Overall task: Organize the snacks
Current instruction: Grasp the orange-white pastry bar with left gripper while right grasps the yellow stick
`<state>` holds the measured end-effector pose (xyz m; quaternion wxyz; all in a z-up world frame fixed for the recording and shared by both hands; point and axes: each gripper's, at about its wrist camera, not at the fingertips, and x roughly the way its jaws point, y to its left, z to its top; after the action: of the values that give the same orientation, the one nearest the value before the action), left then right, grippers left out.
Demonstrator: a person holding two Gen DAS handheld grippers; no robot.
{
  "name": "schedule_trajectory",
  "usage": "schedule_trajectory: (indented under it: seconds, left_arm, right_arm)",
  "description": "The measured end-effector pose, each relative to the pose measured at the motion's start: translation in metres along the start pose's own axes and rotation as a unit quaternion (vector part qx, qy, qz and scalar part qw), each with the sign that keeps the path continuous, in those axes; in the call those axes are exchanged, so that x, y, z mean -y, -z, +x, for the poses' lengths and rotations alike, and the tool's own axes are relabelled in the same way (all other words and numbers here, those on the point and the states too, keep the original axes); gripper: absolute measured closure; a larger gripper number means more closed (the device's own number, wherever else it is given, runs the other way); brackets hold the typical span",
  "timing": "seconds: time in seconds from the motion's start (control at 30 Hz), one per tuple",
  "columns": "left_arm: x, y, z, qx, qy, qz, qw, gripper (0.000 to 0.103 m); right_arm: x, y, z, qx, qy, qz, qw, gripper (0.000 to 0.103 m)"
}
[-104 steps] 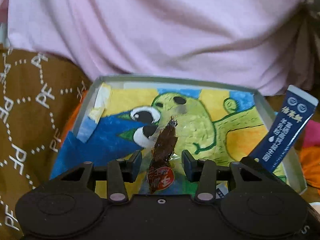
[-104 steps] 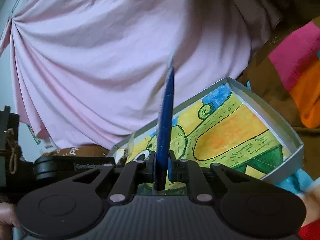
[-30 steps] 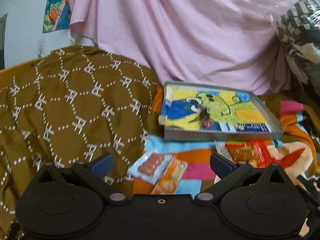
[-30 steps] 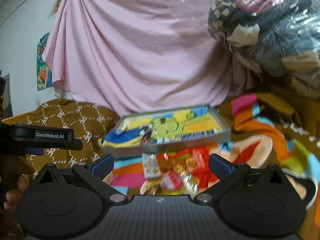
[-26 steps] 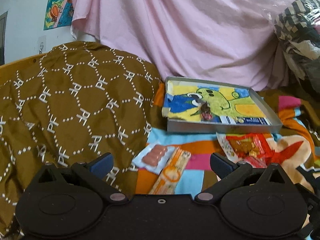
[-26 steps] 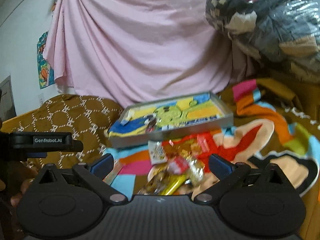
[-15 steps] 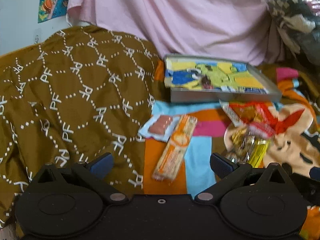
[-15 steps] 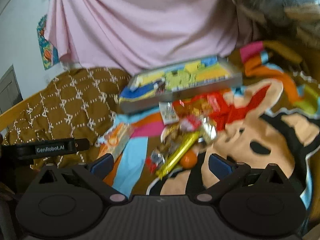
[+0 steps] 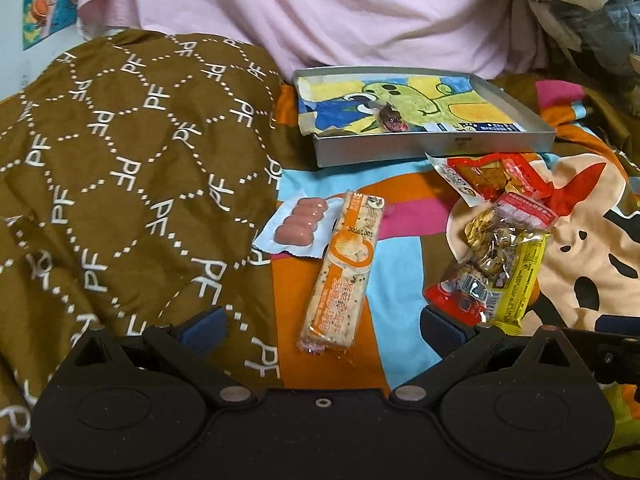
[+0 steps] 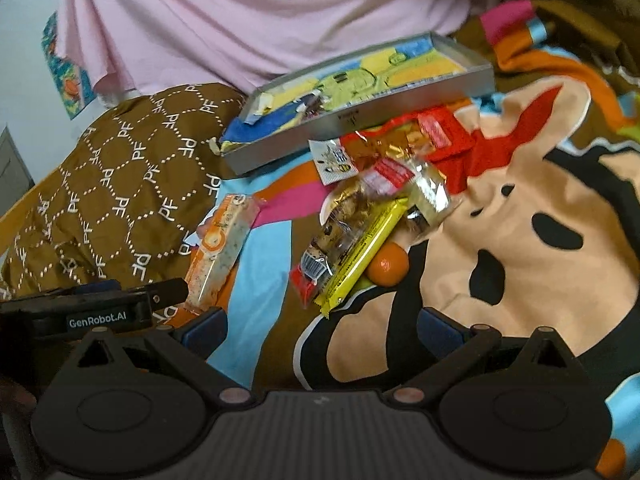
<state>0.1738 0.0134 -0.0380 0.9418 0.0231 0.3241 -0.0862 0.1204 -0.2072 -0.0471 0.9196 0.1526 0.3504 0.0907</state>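
Note:
A grey tray (image 9: 432, 148) (image 10: 360, 118) with a cartoon lining holds a dark snack packet (image 9: 394, 118) and a blue sachet (image 9: 476, 128). On the blanket lie a long orange bar (image 9: 344, 276) (image 10: 218, 246), a pack of pink sausages (image 9: 298, 228), and a pile with a yellow bar (image 9: 520, 280) (image 10: 364, 250), a clear nut bag (image 9: 492, 240) and red wrappers (image 9: 488, 178). An orange ball (image 10: 388, 266) lies under the pile. My left gripper (image 9: 322, 328) stands open just short of the orange bar. My right gripper (image 10: 322, 326) stands open just short of the yellow bar.
A brown patterned cloth (image 9: 120, 168) covers the left side. A pink sheet (image 9: 320, 8) hangs behind the tray, with a bag of clothes (image 9: 580, 4) at the back right. The left gripper's body (image 10: 92, 310) shows at the left of the right wrist view.
Both grippers let go of their snacks in the tray, opened and pulled back from it. They now sit lower and closer to the loose snacks on the blanket.

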Motion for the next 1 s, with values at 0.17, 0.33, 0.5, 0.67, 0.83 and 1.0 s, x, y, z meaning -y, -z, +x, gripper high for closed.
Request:
schedule_trajectory:
  seconds: [0.17,0.33,0.5,0.67,0.83,1.0]
  left_arm:
    - [0.000,-0.004,0.017,-0.007,0.014,0.017,0.9997,0.001]
    - [0.003,-0.003,0.030,-0.007,0.024,0.049,0.9985,0.001]
    - [0.000,-0.003,0.039,-0.011,0.029,0.041,0.9987,0.001]
    - [-0.006,-0.007,0.046,-0.012,0.035,0.023,0.9991,0.001]
    - [-0.009,-0.011,0.050,-0.010,0.040,0.014,0.9990,0.003]
    - [-0.008,-0.012,0.050,-0.010,0.046,0.010,0.9989,0.005]
  right_arm:
    - [0.009,-0.006,0.016,-0.012,-0.017,0.020,1.000,0.000]
    - [0.013,-0.011,0.034,-0.024,-0.011,0.036,0.999,0.000]
    - [0.011,-0.012,0.048,-0.023,0.007,0.030,0.999,0.000]
    - [0.012,-0.016,0.055,-0.024,0.013,0.039,0.999,0.000]
    - [0.020,-0.020,0.058,-0.018,0.003,0.076,0.997,0.008]
    - [0.017,-0.019,0.060,-0.015,-0.006,0.073,0.997,0.016]
